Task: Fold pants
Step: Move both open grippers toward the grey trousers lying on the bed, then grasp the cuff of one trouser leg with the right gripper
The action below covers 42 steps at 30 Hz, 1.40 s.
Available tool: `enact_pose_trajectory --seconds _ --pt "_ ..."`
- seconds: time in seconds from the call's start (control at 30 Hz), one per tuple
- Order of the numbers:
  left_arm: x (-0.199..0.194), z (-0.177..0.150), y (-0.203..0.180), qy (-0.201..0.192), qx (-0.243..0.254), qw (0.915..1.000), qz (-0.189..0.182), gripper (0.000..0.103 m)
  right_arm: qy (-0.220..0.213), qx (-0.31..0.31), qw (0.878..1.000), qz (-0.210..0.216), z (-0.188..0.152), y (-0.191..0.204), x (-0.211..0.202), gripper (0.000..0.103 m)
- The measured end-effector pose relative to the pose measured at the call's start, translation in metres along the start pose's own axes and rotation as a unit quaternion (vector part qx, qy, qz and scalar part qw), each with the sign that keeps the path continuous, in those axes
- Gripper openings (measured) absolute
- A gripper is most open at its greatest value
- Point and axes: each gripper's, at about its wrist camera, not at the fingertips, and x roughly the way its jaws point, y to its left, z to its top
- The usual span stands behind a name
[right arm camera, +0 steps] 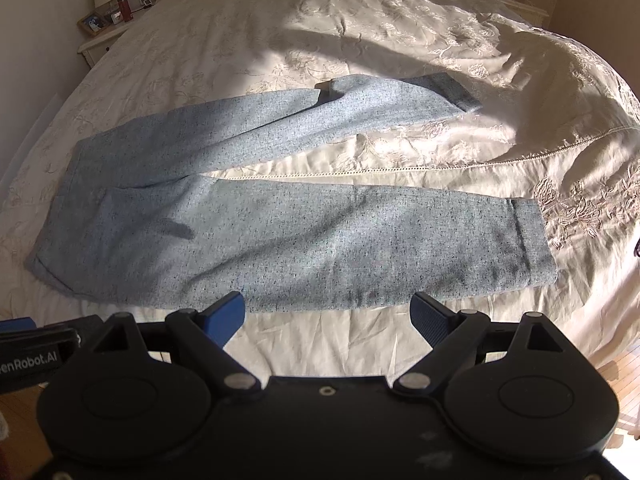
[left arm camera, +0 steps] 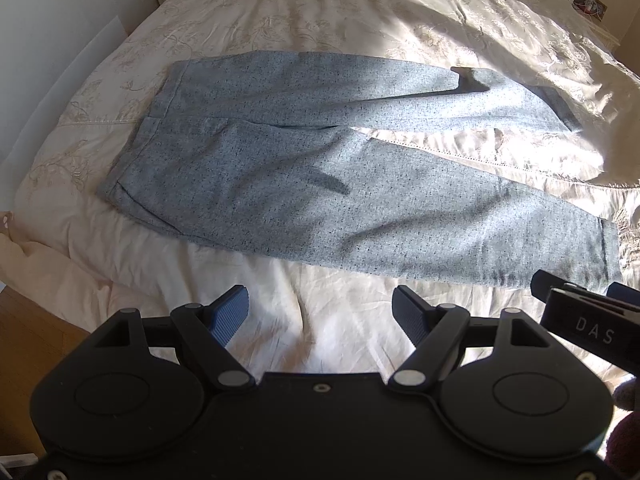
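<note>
The bed (left arm camera: 360, 20) is carrying the pants (left arm camera: 304, 184) spread flat, waistband left, legs fanning rightward, so a lengthwise fold seems due. I'm hovering my left gripper (left arm camera: 320, 312) and right gripper (right arm camera: 328, 316) before the near edge, both spread wide, gripping nothing.

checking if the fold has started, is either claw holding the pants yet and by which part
Nothing is held. The left claw and the right claw are both open over the bedspread, short of the pants, which lie flat and untouched.
</note>
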Motion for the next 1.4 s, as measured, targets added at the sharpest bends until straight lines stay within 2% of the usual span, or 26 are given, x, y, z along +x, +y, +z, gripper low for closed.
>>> enact_pose_trajectory --seconds 0.13,0.2,0.27,0.4,0.5,0.57,0.7,0.9,1.0,1.2,1.3,1.37,1.4 --pt "0.010 0.010 0.012 0.001 0.001 0.9999 0.010 0.079 0.029 -0.016 0.999 -0.024 0.005 0.016 0.019 0.095" --pt "0.016 0.018 0.016 -0.015 0.012 0.9997 0.018 0.079 0.056 -0.036 0.997 -0.039 0.010 0.025 0.033 0.095" --pt "0.024 0.027 0.017 -0.023 0.029 0.9992 0.015 0.079 0.054 -0.041 0.996 -0.050 0.013 0.031 0.040 0.095" --pt "0.046 0.049 0.021 -0.016 0.064 0.9976 0.019 0.079 0.039 -0.002 0.999 -0.016 0.024 0.026 0.048 0.093" --pt "0.062 0.064 0.021 -0.013 0.085 0.9962 0.010 0.074 0.039 0.049 0.998 -0.032 0.031 0.010 0.060 0.091" --pt "0.071 0.072 0.020 -0.015 0.103 0.9946 0.001 0.070 0.046 0.081 0.994 -0.053 0.032 -0.007 0.071 0.090" --pt "0.083 0.085 0.012 -0.014 0.128 0.9917 0.007 0.069 0.056 0.144 0.984 -0.086 0.026 -0.056 0.084 0.090" --pt "0.100 0.090 -0.010 0.013 0.136 0.9907 -0.009 0.069 0.048 0.261 0.955 -0.133 0.008 -0.163 0.092 0.089" --pt "0.106 0.088 -0.025 0.023 0.135 0.9906 -0.006 0.069 0.050 0.285 0.947 -0.142 0.000 -0.207 0.101 0.089" --pt "0.109 0.084 -0.056 0.038 0.115 0.9925 0.016 0.069 0.076 0.258 0.953 -0.139 -0.008 -0.268 0.137 0.086" --pt "0.112 0.082 -0.076 0.043 0.112 0.9925 0.025 0.069 0.088 0.254 0.957 -0.106 -0.003 -0.289 0.159 0.076" --pt "0.113 0.082 -0.088 0.042 0.109 0.9927 0.028 0.069 0.089 0.250 0.960 -0.084 0.006 -0.299 0.170 0.066" --pt "0.112 0.083 -0.094 0.042 0.107 0.9930 0.028 0.069 0.086 0.245 0.963 -0.078 0.014 -0.302 0.175 0.065"
